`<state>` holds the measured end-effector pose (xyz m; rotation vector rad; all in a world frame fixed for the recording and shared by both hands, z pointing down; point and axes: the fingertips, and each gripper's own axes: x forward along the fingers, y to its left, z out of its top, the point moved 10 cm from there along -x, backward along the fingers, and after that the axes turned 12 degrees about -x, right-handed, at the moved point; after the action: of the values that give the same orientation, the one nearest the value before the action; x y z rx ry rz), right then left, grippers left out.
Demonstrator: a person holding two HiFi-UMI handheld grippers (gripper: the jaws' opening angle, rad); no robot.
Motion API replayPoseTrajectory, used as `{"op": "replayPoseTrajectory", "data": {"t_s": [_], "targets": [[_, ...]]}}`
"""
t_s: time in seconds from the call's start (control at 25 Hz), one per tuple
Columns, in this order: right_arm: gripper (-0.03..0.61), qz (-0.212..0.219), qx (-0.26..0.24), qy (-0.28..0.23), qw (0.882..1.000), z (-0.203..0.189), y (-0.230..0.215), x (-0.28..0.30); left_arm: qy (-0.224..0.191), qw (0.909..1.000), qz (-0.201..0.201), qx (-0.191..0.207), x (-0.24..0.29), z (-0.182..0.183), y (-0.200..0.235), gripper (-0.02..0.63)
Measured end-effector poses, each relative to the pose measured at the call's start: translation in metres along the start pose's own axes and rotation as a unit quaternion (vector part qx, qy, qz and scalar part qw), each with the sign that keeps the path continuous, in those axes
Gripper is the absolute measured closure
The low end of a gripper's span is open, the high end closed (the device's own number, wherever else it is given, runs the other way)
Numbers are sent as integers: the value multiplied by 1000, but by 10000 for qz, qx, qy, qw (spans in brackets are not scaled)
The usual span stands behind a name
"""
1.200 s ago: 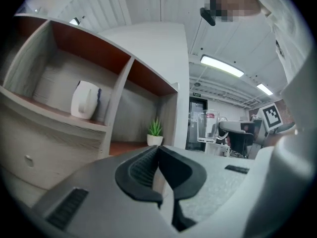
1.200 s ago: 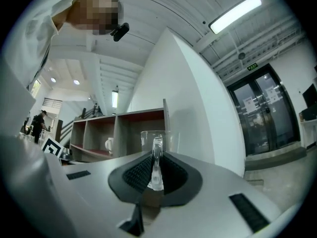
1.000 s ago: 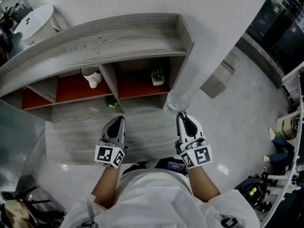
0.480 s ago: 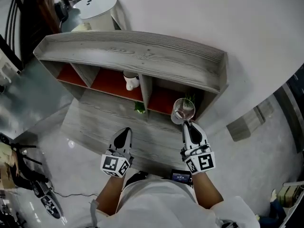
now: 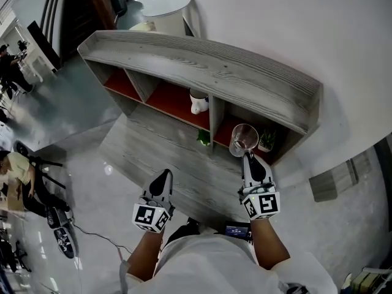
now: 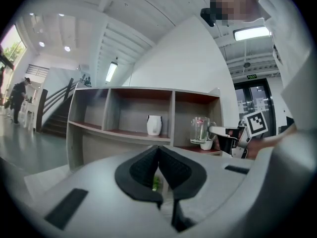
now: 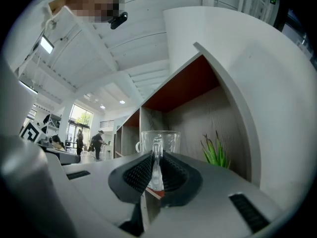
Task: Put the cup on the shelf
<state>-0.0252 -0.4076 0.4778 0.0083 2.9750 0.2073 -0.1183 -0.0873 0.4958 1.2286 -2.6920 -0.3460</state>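
Glass cup [image 5: 244, 139] in right tongs [image 5: 247, 157]

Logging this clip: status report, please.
Right tongs shut on glass cup, by handle, at rightmost bay. Left tongs shut, empty. Potted plant sits in that bay.

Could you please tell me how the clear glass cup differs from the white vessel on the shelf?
The clear glass cup is see-through; the white vessel is opaque. The cup hangs by its handle in the shut right gripper, before the right compartment of the grey wooden shelf; the white vessel stands on the red floor of the middle compartment. Both are upright.
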Motion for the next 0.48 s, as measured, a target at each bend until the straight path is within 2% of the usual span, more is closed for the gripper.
{"op": "replayPoseTrajectory", "data": {"t_s": [0.2, 0.48], "targets": [[532, -10, -84, 122, 9999, -10, 3, 19, -72, 9996, 270, -35, -17, 2, 16, 604], [532, -61, -58, 262, 9996, -19, 8, 44, -167, 9988, 445, -72, -27, 6, 32, 604]]}}
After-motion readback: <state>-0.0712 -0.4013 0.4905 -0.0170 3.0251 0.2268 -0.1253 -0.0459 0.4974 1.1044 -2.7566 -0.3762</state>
